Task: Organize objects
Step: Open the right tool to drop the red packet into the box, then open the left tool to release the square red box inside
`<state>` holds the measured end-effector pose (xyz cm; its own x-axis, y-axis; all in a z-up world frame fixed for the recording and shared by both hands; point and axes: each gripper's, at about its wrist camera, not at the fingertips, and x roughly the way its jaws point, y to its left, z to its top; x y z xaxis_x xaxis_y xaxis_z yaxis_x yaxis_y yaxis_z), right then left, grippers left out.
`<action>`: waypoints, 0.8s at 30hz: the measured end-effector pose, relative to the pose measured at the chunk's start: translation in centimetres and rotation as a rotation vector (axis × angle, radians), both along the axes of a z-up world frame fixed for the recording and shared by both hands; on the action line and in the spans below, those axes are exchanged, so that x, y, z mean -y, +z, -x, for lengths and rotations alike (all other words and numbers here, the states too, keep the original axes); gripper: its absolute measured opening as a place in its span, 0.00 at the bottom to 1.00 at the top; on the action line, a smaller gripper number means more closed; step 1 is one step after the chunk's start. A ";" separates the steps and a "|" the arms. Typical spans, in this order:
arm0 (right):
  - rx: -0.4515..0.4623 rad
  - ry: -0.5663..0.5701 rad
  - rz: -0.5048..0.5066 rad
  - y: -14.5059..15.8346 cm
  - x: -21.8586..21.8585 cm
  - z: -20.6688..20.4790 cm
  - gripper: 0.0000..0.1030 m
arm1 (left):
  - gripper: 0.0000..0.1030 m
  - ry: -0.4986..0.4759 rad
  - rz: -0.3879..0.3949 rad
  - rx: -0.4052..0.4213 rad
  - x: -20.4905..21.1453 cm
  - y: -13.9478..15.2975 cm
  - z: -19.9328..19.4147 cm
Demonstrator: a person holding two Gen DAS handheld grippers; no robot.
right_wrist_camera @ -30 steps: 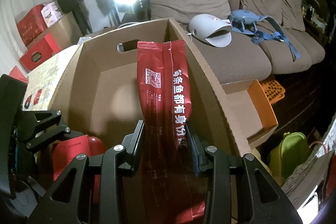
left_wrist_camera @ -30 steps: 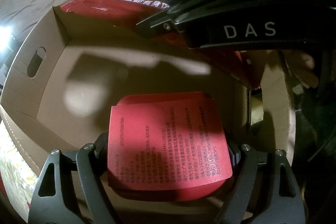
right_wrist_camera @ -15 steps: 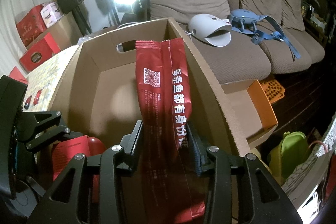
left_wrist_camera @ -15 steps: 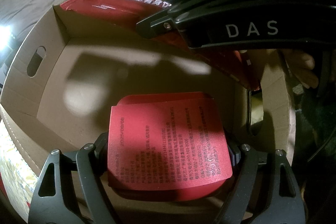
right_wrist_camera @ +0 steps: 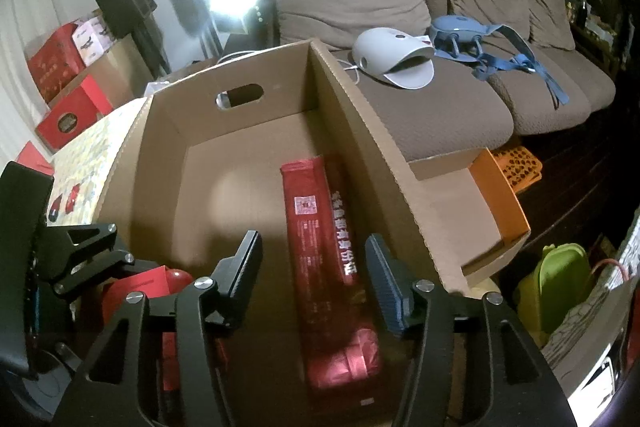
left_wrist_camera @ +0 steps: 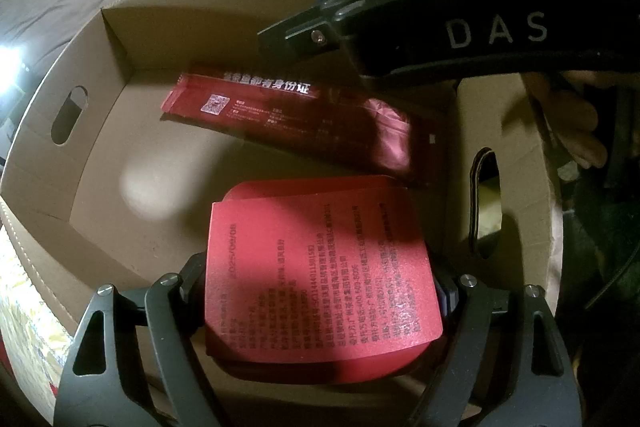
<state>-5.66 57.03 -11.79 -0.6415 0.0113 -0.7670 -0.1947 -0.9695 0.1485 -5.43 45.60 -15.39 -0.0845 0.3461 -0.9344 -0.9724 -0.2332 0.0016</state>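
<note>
An open cardboard box [left_wrist_camera: 100, 131] [right_wrist_camera: 360, 115] fills both views. My left gripper [left_wrist_camera: 320, 277] is shut on a red package with a printed label [left_wrist_camera: 316, 227], held low inside the box; the package also shows at the left of the right wrist view [right_wrist_camera: 136, 291]. A long red pouch [left_wrist_camera: 288, 115] [right_wrist_camera: 320, 247] lies flat on the box floor along the far wall. My right gripper [right_wrist_camera: 313, 251] hovers above it, jaws opening, pads clear of the pouch. The right gripper's black body [left_wrist_camera: 440, 27] crosses the top of the left wrist view.
A brown sofa [right_wrist_camera: 440, 99] stands behind the box with a white device [right_wrist_camera: 392, 59] and a blue strapped item [right_wrist_camera: 480, 39] on it. An orange crate [right_wrist_camera: 516, 167] and green container [right_wrist_camera: 560, 287] sit at the right. Red boxes [right_wrist_camera: 68, 111] stand at the left. A hand [left_wrist_camera: 568, 123] holds the right gripper.
The right gripper's jaws spread apart and the red pouch, held upright between them before, dropped to lie flat on the box floor. The left gripper and its package stayed still.
</note>
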 end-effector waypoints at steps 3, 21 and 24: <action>0.001 -0.004 0.006 0.0 -0.1 0.0 0.55 | 0.78 0.001 0.003 0.004 0.1 -0.1 0.0; 0.004 -0.007 0.009 0.0 -0.3 0.1 0.55 | 0.83 0.023 0.013 -0.007 0.1 0.1 0.3; 0.003 -0.007 0.012 0.0 -0.3 0.2 0.55 | 0.83 0.027 0.016 -0.005 0.0 0.1 0.3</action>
<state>-5.83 57.37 -11.75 -0.6393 0.0070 -0.7689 -0.2024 -0.9662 0.1595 -5.74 45.58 -15.32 -0.0981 0.3285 -0.9394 -0.9658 -0.2590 0.0103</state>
